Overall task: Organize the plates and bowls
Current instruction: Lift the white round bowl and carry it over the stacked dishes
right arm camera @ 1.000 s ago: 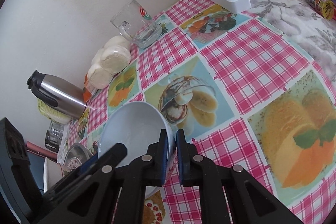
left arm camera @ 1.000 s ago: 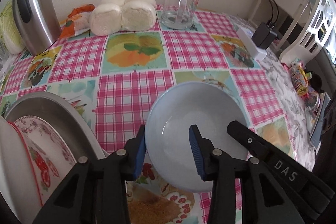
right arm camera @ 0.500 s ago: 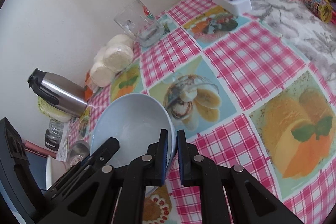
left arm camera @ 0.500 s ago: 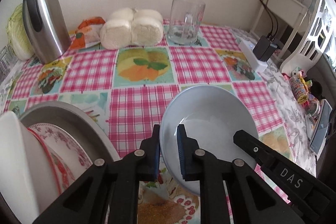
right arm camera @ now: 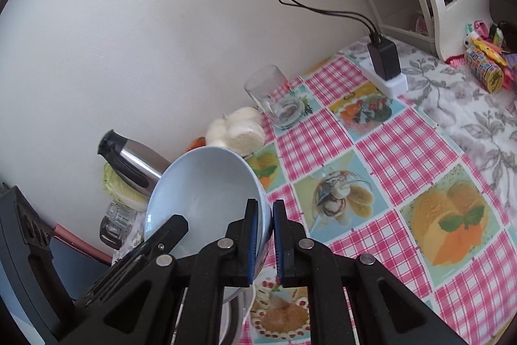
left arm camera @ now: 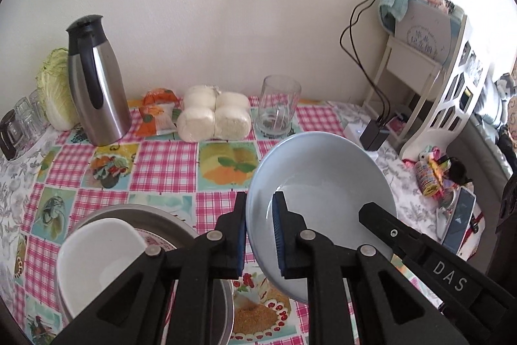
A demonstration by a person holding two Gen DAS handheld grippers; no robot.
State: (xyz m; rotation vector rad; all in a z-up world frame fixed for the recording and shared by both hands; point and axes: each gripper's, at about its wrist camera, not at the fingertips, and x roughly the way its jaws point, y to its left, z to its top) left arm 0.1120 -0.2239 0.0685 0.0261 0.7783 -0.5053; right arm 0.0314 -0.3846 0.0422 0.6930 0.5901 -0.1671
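Note:
A pale blue bowl [left arm camera: 323, 183] is held tilted above the table by both grippers. My left gripper [left arm camera: 260, 231] is shut on its left rim. My right gripper [right arm camera: 265, 235] is shut on its right rim; the bowl [right arm camera: 206, 193] fills the lower left of the right wrist view. Below the left gripper a metal basin [left arm camera: 135, 212] holds a white bowl [left arm camera: 97, 257] and a floral plate [left arm camera: 155, 244].
A steel thermos [left arm camera: 97, 86], a cabbage [left arm camera: 55, 92], wrapped buns [left arm camera: 213, 115], a snack bag [left arm camera: 158, 112] and a glass mug [left arm camera: 278, 109] stand along the back wall. A power strip with charger [right arm camera: 384, 67] and a white shelf [left arm camera: 446, 80] are at the right.
The left gripper closed on the bowl's left rim. Both grippers then lifted the bowl off the table and tilted it, moving toward the basin.

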